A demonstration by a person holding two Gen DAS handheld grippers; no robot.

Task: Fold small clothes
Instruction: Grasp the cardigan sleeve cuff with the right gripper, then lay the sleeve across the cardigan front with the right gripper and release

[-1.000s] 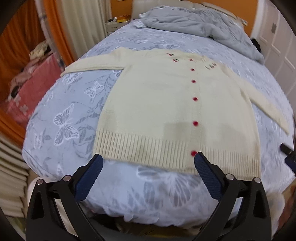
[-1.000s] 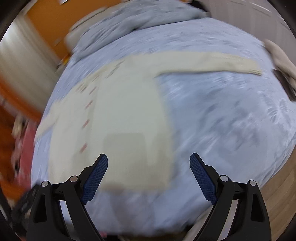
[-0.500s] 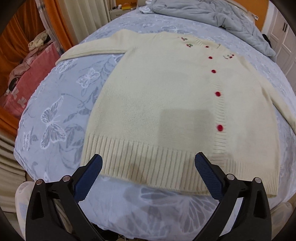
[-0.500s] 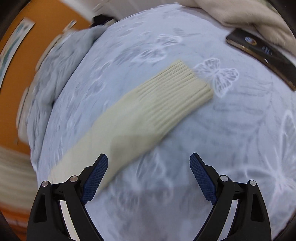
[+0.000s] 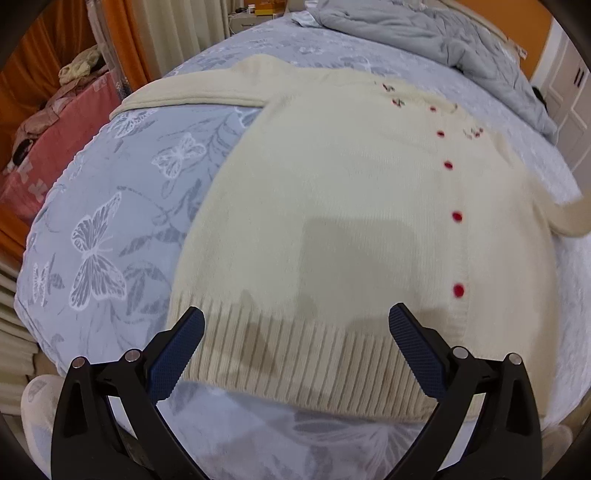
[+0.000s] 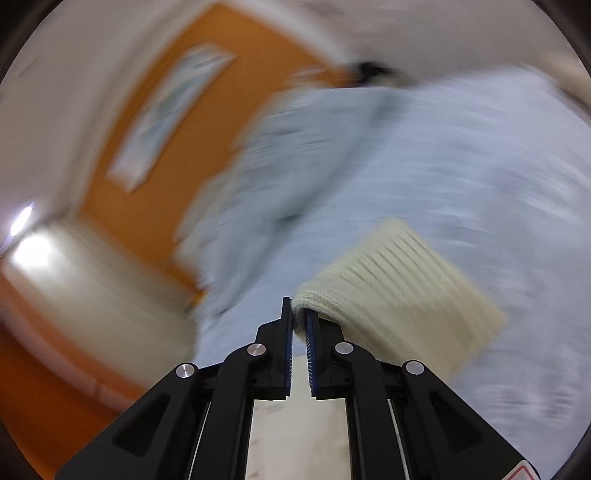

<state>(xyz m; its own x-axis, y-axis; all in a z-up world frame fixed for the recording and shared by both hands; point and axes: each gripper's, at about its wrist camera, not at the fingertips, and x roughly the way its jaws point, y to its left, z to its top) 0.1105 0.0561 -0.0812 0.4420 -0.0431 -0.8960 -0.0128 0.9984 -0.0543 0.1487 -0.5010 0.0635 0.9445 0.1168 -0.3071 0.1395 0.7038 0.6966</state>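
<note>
A cream knitted cardigan point(image 5: 332, 206) with red buttons lies flat, front up, on the bed. My left gripper point(image 5: 295, 314) hovers open over its ribbed hem point(image 5: 303, 362), nothing between the blue pads. The cardigan's left sleeve point(image 5: 192, 96) stretches out to the side. In the right wrist view my right gripper point(image 6: 298, 314) has its jaws closing, the pads pinching the edge of the ribbed sleeve cuff point(image 6: 399, 288), which hangs off to the right. That view is heavily blurred. The raised sleeve point(image 5: 576, 218) shows at the right edge of the left wrist view.
The bed has a pale blue sheet point(image 5: 122, 206) printed with butterflies. A grey quilt point(image 5: 424, 33) is bunched at the far end. A pink blanket point(image 5: 55, 147) lies left of the bed by orange curtains. White cupboard doors point(image 5: 569, 92) stand at the right.
My right gripper went from wide open above the sleeve cuff to pinched on it, and its view swung up toward the wall. My left gripper came lower and closer over the hem.
</note>
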